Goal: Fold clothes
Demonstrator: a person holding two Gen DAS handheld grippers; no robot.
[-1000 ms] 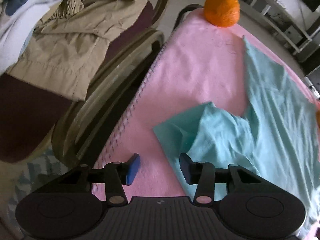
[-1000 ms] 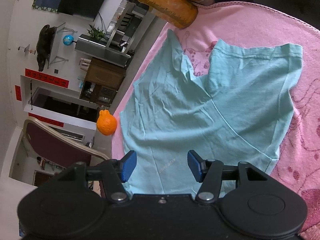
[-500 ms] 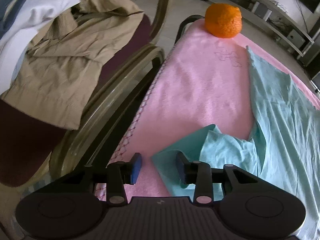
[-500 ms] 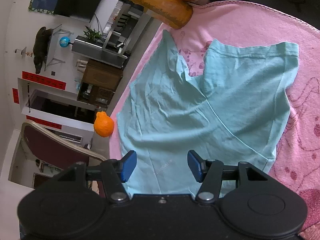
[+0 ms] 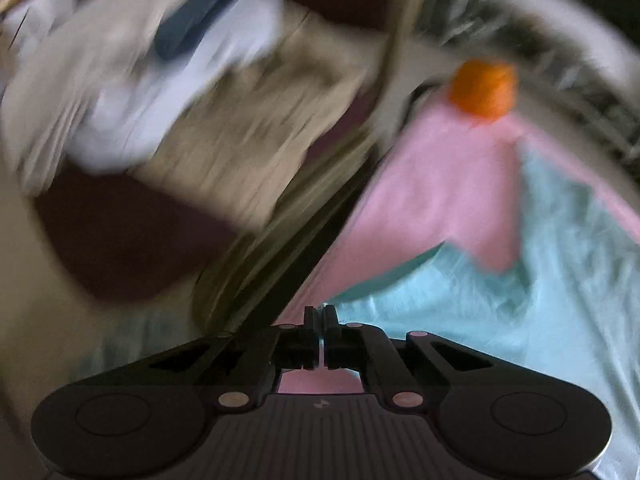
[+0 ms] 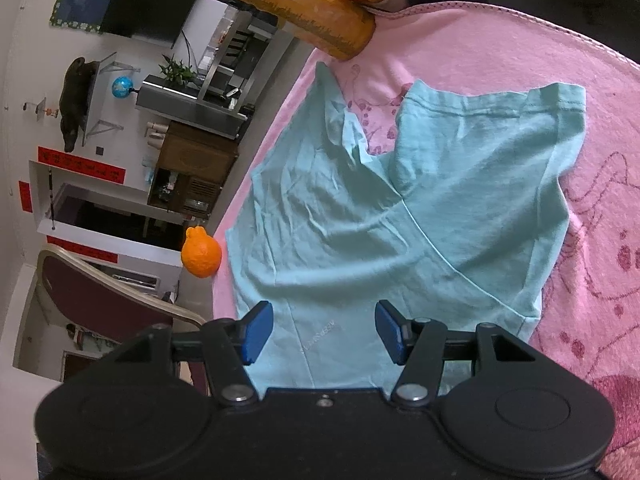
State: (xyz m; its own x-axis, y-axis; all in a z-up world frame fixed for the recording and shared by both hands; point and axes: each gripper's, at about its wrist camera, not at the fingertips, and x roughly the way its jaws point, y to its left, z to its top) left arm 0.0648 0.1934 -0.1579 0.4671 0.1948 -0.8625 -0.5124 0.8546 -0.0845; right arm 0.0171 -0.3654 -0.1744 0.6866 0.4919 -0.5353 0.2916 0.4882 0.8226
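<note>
- The left hand-held gripper has a matte black body, wide and rounded, with a shallow round disc on each side and a panel of fine ridges down the middle.
- A small pale mark sits at the top of that ridged panel.
- Its black linkage arms turn on silver round pivot screws; its black fingers are narrow and ribbed.
- The right hand-held gripper has the same black rounded body with two round discs, but a smooth centre with one small screw.
- Its fingertips carry blue pads on black angular arms, pinned by silver screws.
</note>
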